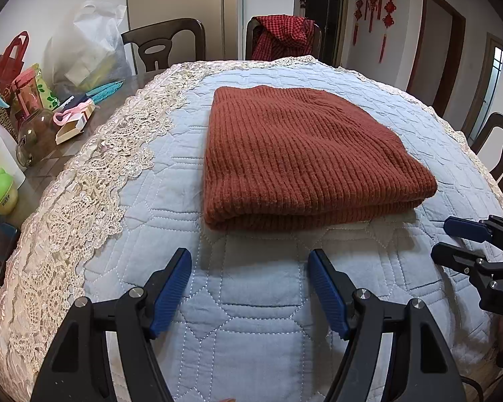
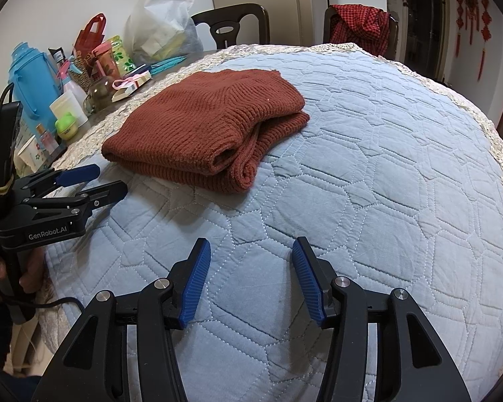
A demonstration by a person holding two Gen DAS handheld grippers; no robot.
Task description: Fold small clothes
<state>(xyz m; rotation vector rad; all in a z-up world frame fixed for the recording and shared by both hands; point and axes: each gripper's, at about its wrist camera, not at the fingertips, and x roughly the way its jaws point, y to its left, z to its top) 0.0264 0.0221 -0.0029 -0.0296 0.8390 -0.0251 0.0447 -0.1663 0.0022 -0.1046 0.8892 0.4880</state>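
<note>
Two grippers hover over a blue quilt [image 1: 251, 318], both with jaws apart and nothing between them: the left gripper [image 1: 249, 258] and the right gripper [image 2: 248, 246]. The folded rust-red sweater [image 1: 301, 157] lies on the quilt just beyond their fingertips, untouched.

Bare blue quilt [image 2: 369, 174] open right of and in front of folded rust sweater [image 2: 204, 127], sweater blocks surface centre, clutter of bottles and bags [image 2: 67, 77] lines left edge, chairs [image 1: 164, 43] behind far rim
</note>
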